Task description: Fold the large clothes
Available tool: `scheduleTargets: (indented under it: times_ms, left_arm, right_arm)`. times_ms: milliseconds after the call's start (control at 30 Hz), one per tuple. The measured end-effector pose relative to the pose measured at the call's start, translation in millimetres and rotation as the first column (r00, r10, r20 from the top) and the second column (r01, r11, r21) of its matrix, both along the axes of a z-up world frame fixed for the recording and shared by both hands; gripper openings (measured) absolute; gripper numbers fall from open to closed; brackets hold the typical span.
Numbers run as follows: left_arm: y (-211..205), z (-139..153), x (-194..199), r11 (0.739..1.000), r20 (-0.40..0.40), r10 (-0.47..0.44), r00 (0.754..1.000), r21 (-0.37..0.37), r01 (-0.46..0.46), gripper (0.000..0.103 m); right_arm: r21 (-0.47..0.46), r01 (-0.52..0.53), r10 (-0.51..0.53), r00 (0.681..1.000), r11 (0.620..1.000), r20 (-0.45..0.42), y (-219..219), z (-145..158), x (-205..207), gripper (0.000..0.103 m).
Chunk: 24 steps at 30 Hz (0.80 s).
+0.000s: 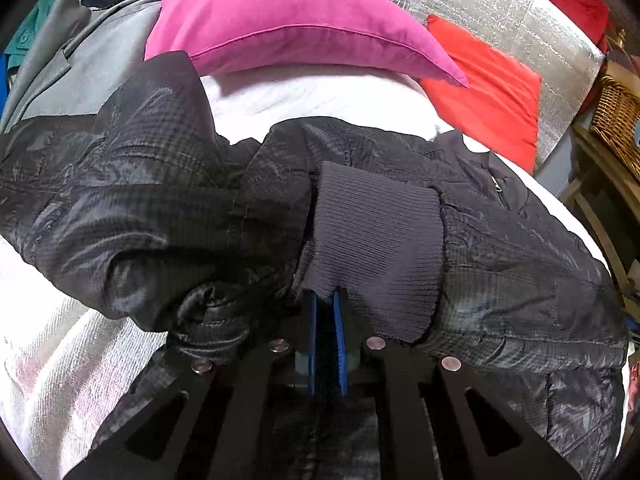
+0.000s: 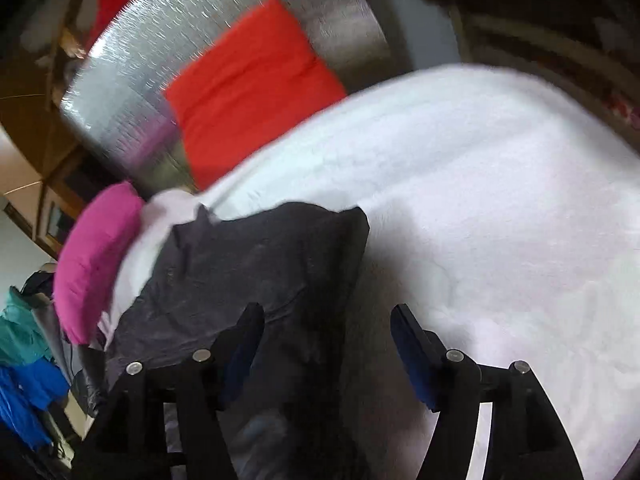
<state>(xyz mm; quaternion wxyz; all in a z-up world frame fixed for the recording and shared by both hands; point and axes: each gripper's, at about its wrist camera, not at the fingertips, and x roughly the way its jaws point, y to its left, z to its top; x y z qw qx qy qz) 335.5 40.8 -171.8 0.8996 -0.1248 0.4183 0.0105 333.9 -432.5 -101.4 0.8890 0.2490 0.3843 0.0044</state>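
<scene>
- Jacket (image 1: 160, 208), dark quilted, lies crumpled on white bed (image 1: 320, 96); pink pillow (image 1: 288, 20) behind it, red cushion (image 1: 492, 92) to the right
- L hand-held gripper (image 1: 326, 300): blue pads pressed together, pinching ribbed cuff (image 1: 380, 240)
- R hand-held gripper (image 2: 326, 316): spread, nothing gripped; jacket edge below its left finger; view blurred

A plump magenta pillow (image 1: 296, 28) lies at the top centre of the left wrist frame on a white textured bedspread (image 1: 320, 96). To its right, a red cushion (image 1: 488, 88) leans on a silver foil-quilted panel (image 1: 500, 12). A woven wicker basket (image 1: 618, 116) sits at the right edge.
</scene>
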Motion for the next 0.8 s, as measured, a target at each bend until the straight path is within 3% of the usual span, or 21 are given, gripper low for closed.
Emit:
scheduleTargets:
  times_ms: [100, 167, 233, 333, 367, 500, 567, 600, 633, 767, 800]
  left_arm:
    - [-0.9, -0.9, -1.2, 1.0, 0.003, 0.001, 1.0, 0.01, -0.001, 0.011]
    - [-1.5, -1.2, -0.5, 1.0, 0.004, 0.001, 1.0, 0.013, -0.001, 0.011]
    - [-2.4, -1.1, 0.6, 1.0, 0.003, 0.002, 1.0, 0.017, -0.002, 0.011]
    - [-6.4, -0.5, 2.6, 0.999, -0.002, 0.0, 1.0, 0.042, 0.0, 0.011]
    - [-8.4, 0.5, 3.6, 0.998, -0.006, -0.002, 1.0, 0.055, 0.003, 0.011]
    - [-10.9, 7.0, 6.3, 0.995, -0.029, -0.033, 0.999, 0.089, 0.035, 0.011]
    - [-7.4, 17.0, 2.3, 0.995, -0.045, -0.006, 0.999, 0.098, 0.011, 0.023]
    - [-4.2, 23.9, -2.0, 0.996, -0.03, 0.013, 0.999, 0.092, -0.011, 0.024]
    - [-0.2, 33.4, -7.8, 0.996, -0.001, 0.032, 0.999, 0.083, -0.032, 0.025]
    - [0.7, 66.2, -24.7, 0.994, 0.117, 0.07, 0.991, 0.081, -0.08, 0.05]
    - [-2.1, 68.9, -24.9, 0.994, 0.129, 0.06, 0.99, 0.08, -0.071, 0.051]
  right_arm:
    - [0.006, -0.077, 0.076, 0.993, 0.997, 0.089, 23.1, 25.7, -35.8, 0.07]
    - [0.082, -0.16, 0.15, 0.982, 0.984, 0.113, 38.6, 27.5, -49.9, 0.07]
    - [0.127, -0.189, 0.182, 0.981, 0.974, 0.066, 48.6, 9.9, -48.8, 0.077]
    - [0.118, -0.111, 0.126, 0.983, 0.987, -0.132, 42.7, -42.2, -35.4, 0.078]
    - [0.151, -0.096, 0.116, 0.985, 0.984, -0.129, 39.0, -46.1, -36.2, 0.078]
    - [0.146, -0.095, 0.104, 0.993, 0.985, -0.053, 38.1, -10.4, -52.1, 0.078]
    - [0.122, -0.109, 0.111, 0.994, 0.987, -0.014, 35.3, 7.2, -62.7, 0.078]
    - [0.112, -0.109, 0.11, 0.994, 0.988, 0.0, 33.0, 13.1, -65.9, 0.079]
    - [0.102, -0.105, 0.103, 0.994, 0.989, 0.02, 31.0, 20.9, -68.7, 0.079]
    - [0.161, -0.146, 0.131, 0.987, 0.976, 0.097, 35.4, 32.3, -59.9, 0.08]
    - [0.183, -0.16, 0.142, 0.984, 0.97, 0.103, 37.4, 29.6, -54.7, 0.081]
